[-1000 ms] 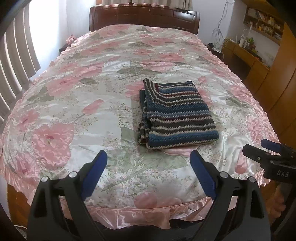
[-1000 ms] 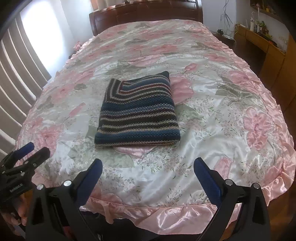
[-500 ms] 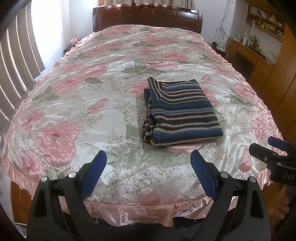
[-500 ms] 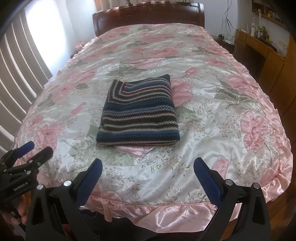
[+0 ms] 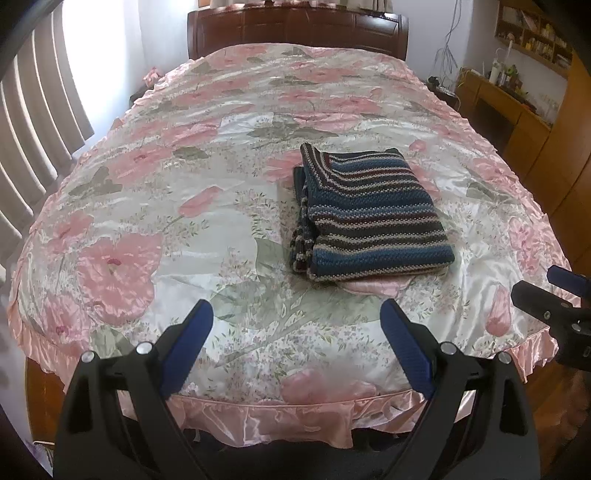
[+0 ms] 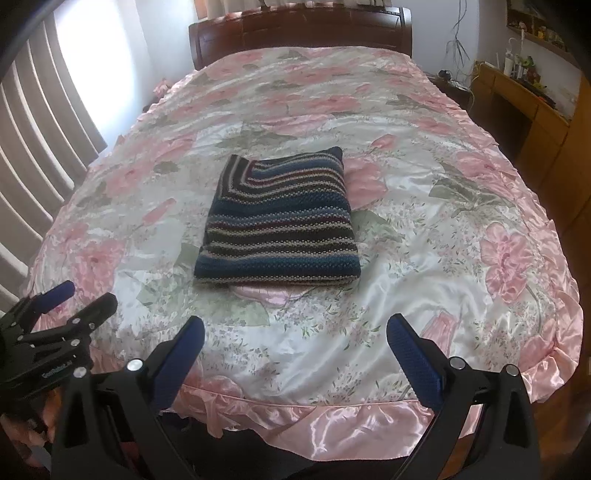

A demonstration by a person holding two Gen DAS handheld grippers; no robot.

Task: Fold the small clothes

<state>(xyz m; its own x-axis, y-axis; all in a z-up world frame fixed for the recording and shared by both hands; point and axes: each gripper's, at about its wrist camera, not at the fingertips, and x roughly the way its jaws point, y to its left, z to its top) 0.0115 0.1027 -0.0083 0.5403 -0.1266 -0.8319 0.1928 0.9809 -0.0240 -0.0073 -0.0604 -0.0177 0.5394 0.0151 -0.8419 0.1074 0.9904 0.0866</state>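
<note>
One striped knit sweater (image 5: 369, 218) is seen, folded into a neat rectangle, lying right of centre in the left wrist view on the floral satin bedspread (image 5: 155, 206). Two grippers are counted: the left gripper (image 5: 295, 332) is held spread and empty at the bottom of the frame, and the right gripper (image 6: 295, 339) is likewise spread, clear of the cloth. The knit is judged soft, thick and limp; the satin probably slippery. A layered corner edge is best pinched.

A coarse matt knit sweater (image 5: 369, 218) lies on a glossy satin bedspread (image 5: 166, 206) before a polished wooden headboard (image 5: 295, 29).
</note>
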